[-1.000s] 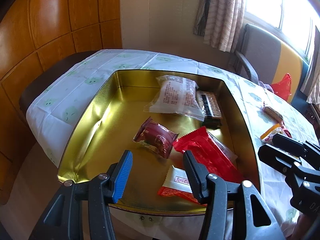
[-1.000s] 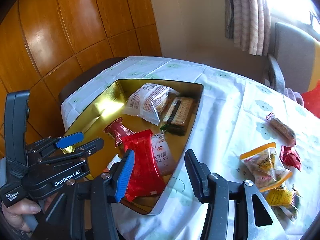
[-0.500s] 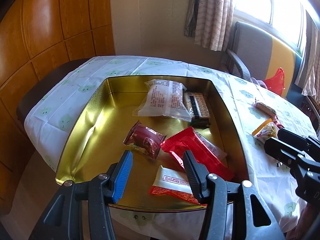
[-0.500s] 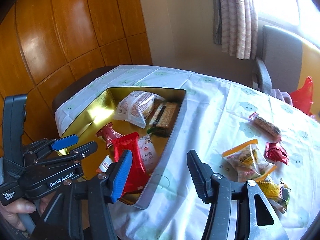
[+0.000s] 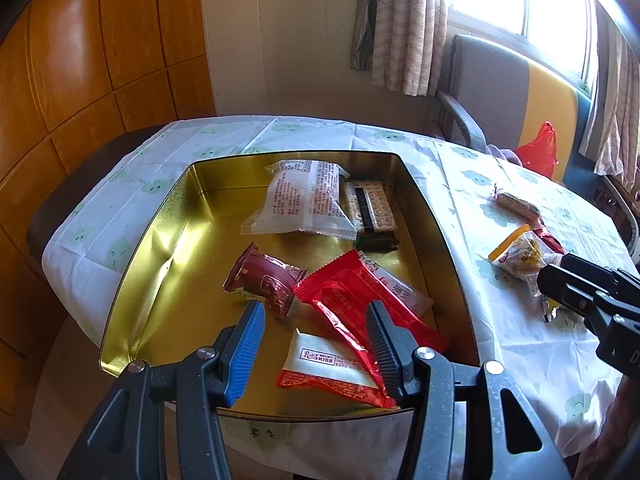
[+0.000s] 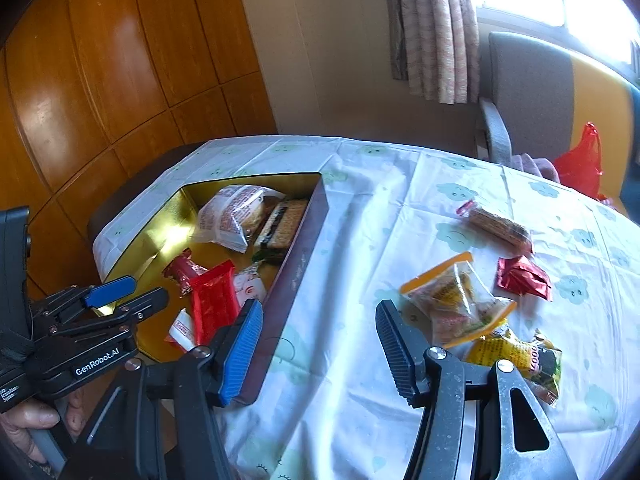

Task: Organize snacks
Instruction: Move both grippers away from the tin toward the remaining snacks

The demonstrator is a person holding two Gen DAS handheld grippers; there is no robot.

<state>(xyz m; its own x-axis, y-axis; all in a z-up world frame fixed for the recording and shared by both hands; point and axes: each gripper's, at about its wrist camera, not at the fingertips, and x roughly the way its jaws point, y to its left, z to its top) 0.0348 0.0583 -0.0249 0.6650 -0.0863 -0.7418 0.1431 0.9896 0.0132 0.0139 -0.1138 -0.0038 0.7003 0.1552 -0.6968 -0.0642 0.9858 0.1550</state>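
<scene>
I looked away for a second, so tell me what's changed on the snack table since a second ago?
The right gripper, nothing between its fingers, has swung away from the gold rectangular tin toward the loose orange-edged clear snack bag on the white tablecloth, opening slightly. The left gripper pulled back a little, empty and open over the tin. Nothing was grasped or released; the snacks lie unmoved.

left gripper (image 5: 314, 338) hovering, jaws apart, empty | gold tin (image 5: 160, 240) holding six snack packets | tablecloth (image 5: 460, 176) bearing loose snacks
</scene>
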